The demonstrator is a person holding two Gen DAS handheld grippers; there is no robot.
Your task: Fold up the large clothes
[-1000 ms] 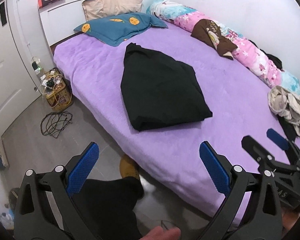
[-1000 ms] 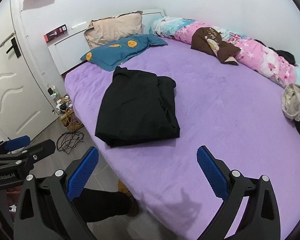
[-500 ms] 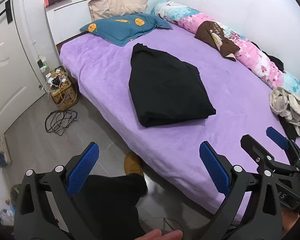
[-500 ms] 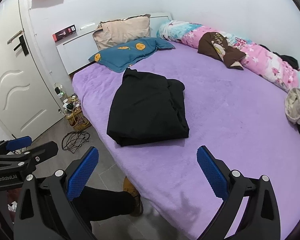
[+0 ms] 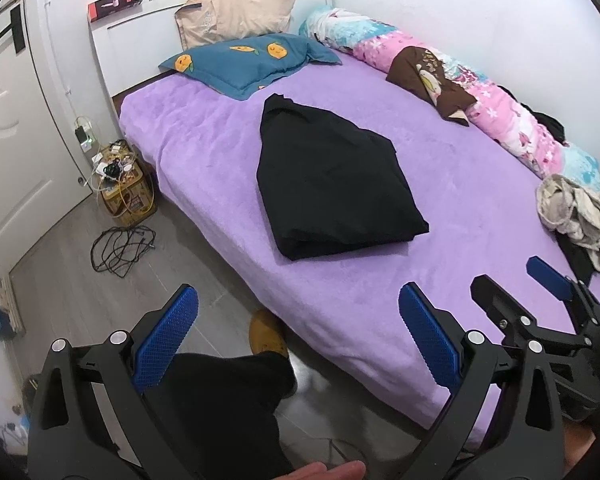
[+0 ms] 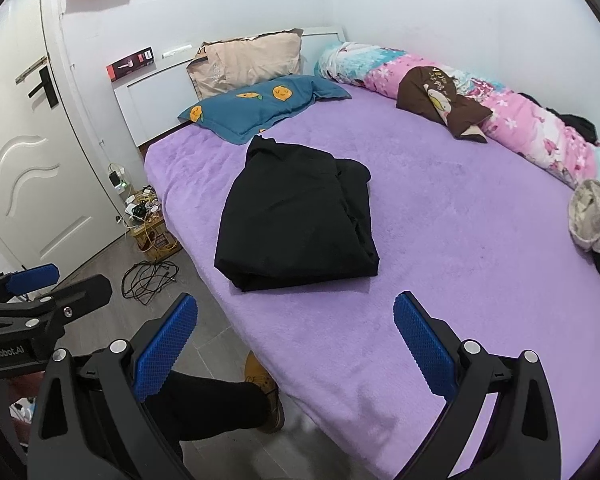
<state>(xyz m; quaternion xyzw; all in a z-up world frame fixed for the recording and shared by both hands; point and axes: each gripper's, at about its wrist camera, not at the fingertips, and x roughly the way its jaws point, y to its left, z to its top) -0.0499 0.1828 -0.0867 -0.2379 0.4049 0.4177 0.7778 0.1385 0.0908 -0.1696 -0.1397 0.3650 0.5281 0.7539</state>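
Observation:
A black garment [image 5: 332, 182] [image 6: 296, 220] lies folded into a compact rectangle on the purple bed [image 5: 460, 184] [image 6: 460, 216], nearer the left edge. My left gripper [image 5: 298, 340] hangs open by the bed's near edge, well short of the garment, with nothing between its blue pads. My right gripper [image 6: 294, 344] is open too and holds nothing, over the near edge. In the left wrist view the right gripper [image 5: 516, 284] shows at the right. The left gripper [image 6: 40, 280] appears at the left edge of the right wrist view.
A blue pillow [image 5: 252, 62] and beige pillow [image 5: 236, 12] lie at the headboard. A rolled floral quilt [image 5: 508, 120] with a brown cloth [image 5: 428, 76] lines the wall. Crumpled clothes [image 5: 576, 212] sit at the right. A cable coil [image 5: 120, 246] and box [image 5: 124, 184] are on the floor. A person's leg and shoe [image 6: 260, 384] stand by the bed.
Both grippers have drawn back and away from the bed, so the folded garment and the bed look smaller and farther. The garment has not moved. Both stay open.

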